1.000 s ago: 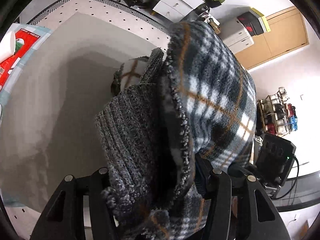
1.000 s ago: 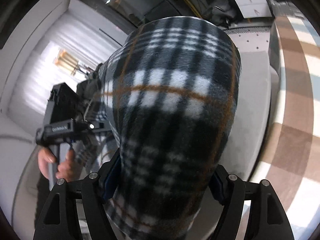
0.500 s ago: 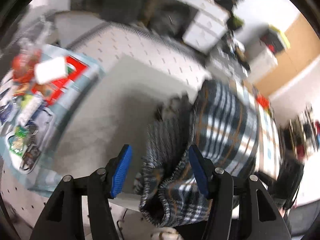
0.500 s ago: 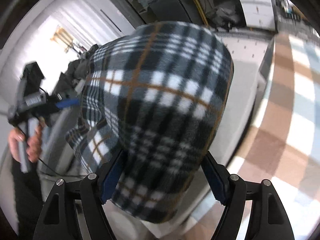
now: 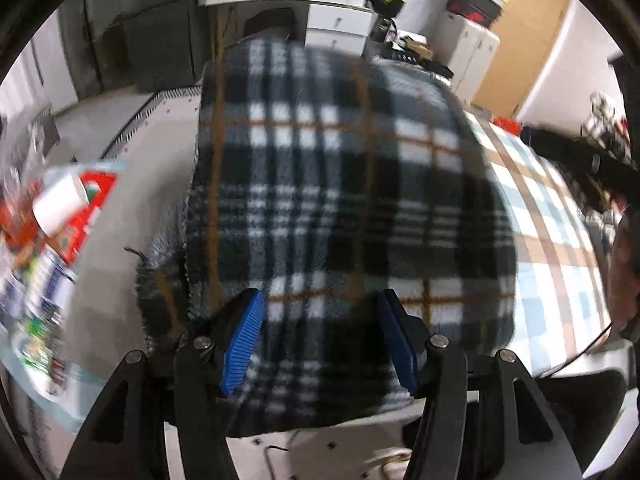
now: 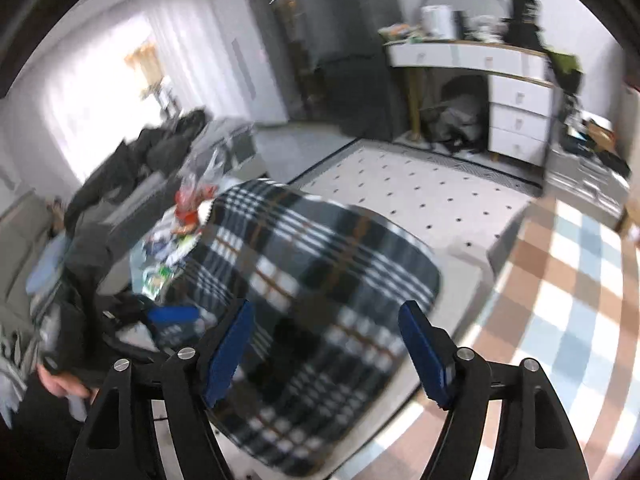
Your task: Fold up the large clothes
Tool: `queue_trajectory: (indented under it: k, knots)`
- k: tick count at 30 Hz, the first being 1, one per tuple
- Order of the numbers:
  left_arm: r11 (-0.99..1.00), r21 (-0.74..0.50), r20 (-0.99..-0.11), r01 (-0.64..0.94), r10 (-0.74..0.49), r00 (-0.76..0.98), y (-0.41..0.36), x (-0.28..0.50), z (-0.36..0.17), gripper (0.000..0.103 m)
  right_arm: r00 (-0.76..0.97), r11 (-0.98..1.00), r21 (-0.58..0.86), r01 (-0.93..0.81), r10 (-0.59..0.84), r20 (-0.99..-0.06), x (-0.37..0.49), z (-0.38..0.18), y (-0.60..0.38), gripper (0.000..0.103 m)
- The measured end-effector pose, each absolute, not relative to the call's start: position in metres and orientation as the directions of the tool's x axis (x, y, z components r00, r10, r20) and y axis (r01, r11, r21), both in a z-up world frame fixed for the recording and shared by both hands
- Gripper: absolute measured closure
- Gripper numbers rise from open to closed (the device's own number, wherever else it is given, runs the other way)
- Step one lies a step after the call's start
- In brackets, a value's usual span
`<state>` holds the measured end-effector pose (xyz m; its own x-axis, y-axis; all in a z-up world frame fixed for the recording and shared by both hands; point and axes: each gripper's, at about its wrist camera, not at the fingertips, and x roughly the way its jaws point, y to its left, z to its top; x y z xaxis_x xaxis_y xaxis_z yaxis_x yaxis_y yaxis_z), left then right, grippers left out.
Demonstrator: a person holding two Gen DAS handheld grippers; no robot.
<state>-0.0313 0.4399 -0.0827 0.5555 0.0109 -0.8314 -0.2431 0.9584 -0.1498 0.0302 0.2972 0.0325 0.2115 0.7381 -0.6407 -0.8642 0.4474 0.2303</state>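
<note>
The black, white and orange plaid garment lies as a folded bundle on the grey surface, its grey knit edge showing at the left. My left gripper hovers close over its near edge, open, with both blue pads bare and fabric showing between them. My right gripper stands higher above the same garment; its jaws are closing, the pads touch nothing, and the bundle shows beneath them. In the right wrist view the left gripper and a person's hand appear low on the left.
Colourful packets and a white box crowd the left side of the surface. A brown and blue checked cloth covers the area to the right. White drawers and a spotted rug lie beyond.
Both grippers have let go of the plaid garment, which now lies folded on the surface. The right gripper has risen away from it, and the left view has swung round over the bundle.
</note>
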Motion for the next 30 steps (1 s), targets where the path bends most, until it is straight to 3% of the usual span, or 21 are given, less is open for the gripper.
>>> queue_trajectory:
  k: [2, 4, 11, 16, 20, 23, 27, 30]
  knots:
    - [0.944, -0.193, -0.802, -0.267, 0.005, 0.597, 0.452, -0.033, -0.089, 0.041, 0.211, 0.442, 0.187, -0.877, 0.704, -0.678, 0.032, 0.032, 0.321, 0.037]
    - [0.932, -0.238, -0.780, -0.273, -0.016, 0.625, 0.465, -0.038, -0.096, 0.040, 0.202, 0.440, 0.160, -0.884, 0.666, -0.718, 0.036, 0.027, 0.354, 0.046]
    - [0.918, -0.263, -0.738, -0.297, 0.007, 0.675, 0.486, -0.032, -0.112, 0.030, 0.286, 0.455, -0.050, -0.889, 0.467, -0.837, 0.041, -0.022, 0.413, 0.045]
    - [0.914, -0.270, -0.721, -0.304, 0.017, 0.692, 0.486, -0.039, -0.106, 0.028, 0.260, 0.486, -0.009, -0.874, 0.451, -0.854, 0.049, -0.032, 0.418, 0.044]
    - [0.910, -0.242, -0.737, -0.337, 0.054, 0.674, 0.466, -0.053, -0.091, 0.028, 0.305, 0.491, -0.016, -0.871, 0.516, -0.800, 0.034, -0.019, 0.395, 0.042]
    - [0.909, -0.170, -0.739, -0.379, 0.137, 0.660, 0.443, -0.066, -0.074, 0.028, 0.279, 0.488, 0.082, -0.869, 0.620, -0.734, 0.019, -0.001, 0.354, 0.040]
    - [0.913, -0.116, -0.689, -0.392, 0.210, 0.694, 0.411, -0.086, -0.053, 0.028, 0.252, 0.475, 0.220, -0.852, 0.740, -0.624, -0.007, 0.011, 0.277, 0.040]
    - [0.911, -0.101, -0.642, -0.399, 0.247, 0.726, 0.380, -0.104, -0.034, 0.028, 0.325, 0.494, 0.206, -0.845, 0.780, -0.535, -0.032, 0.009, 0.217, 0.037]
